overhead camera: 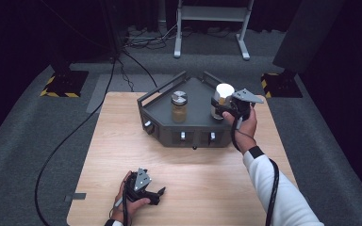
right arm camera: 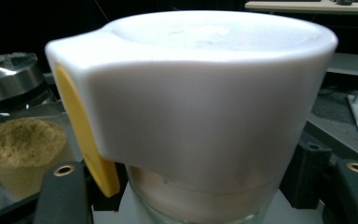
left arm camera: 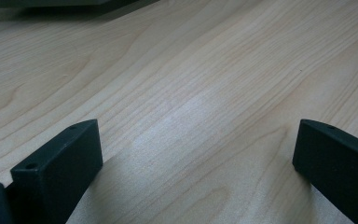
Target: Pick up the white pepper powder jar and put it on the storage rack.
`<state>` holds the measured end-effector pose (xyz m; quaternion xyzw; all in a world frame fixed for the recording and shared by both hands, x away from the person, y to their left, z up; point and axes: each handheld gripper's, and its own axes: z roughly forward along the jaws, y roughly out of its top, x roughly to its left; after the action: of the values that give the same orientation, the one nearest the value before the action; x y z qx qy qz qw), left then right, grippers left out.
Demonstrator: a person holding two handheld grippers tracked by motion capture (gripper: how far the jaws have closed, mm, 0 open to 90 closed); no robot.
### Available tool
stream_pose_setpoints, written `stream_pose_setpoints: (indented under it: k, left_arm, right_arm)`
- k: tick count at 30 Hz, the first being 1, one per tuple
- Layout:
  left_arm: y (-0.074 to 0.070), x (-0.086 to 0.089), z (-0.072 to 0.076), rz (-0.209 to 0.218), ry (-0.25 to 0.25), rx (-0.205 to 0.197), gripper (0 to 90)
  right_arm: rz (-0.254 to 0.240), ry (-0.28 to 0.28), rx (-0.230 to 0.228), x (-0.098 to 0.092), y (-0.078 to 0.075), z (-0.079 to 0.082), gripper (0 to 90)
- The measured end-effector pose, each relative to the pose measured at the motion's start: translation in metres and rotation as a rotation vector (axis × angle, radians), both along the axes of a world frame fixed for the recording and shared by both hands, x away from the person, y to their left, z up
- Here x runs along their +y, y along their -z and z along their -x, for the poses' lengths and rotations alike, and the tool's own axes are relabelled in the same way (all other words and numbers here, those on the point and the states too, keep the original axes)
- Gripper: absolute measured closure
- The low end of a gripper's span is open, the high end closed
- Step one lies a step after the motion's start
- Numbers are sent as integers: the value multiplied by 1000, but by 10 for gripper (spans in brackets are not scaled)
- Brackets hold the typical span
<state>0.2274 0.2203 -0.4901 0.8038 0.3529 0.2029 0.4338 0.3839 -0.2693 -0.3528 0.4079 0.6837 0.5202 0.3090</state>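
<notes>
The white-lidded jar (overhead camera: 223,100) stands at the right end of the dark tray (overhead camera: 195,123), at the far side of the table (overhead camera: 184,188); its lid is white with a yellow tab on one side, and below the lid there is clear glass; the right gripper (overhead camera: 222,106) has it from the near right, jaws closed against the glass just under the lid, one on either side; in the right gripper view the lid (right arm camera: 200,88) looms close, the yellow tab (right arm camera: 86,140) at its left; whether the jar rests on the tray floor or is lifted just clear I cannot tell. To its left in the same tray stands a second jar (overhead camera: 179,107) with a metal lid, holding a tan powder, apart from the first. The left gripper (overhead camera: 160,192) lies low at the near edge of the table, well away from the tray; its jaws stand wide apart with bare wood between them, holding nothing.
</notes>
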Motion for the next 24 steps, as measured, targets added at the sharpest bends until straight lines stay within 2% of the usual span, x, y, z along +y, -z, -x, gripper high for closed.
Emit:
stream_pose_setpoints:
  k: [5, 12, 19, 24]
  left_arm:
    - [0, 0, 0, -1, 1, 1, 14]
    - [0, 0, 0, 0, 0, 1, 14]
    - [0, 0, 0, 0, 0, 0, 14]
    - [0, 0, 0, 0, 0, 0, 14]
  right_arm:
    - [10, 1, 15, 2, 3, -1, 299]
    - [7, 2, -13, 2, 9, 3, 298]
    - [10, 2, -21, 2, 11, 2, 281]
    - [27, -41, 8, -5, 7, -2, 217]
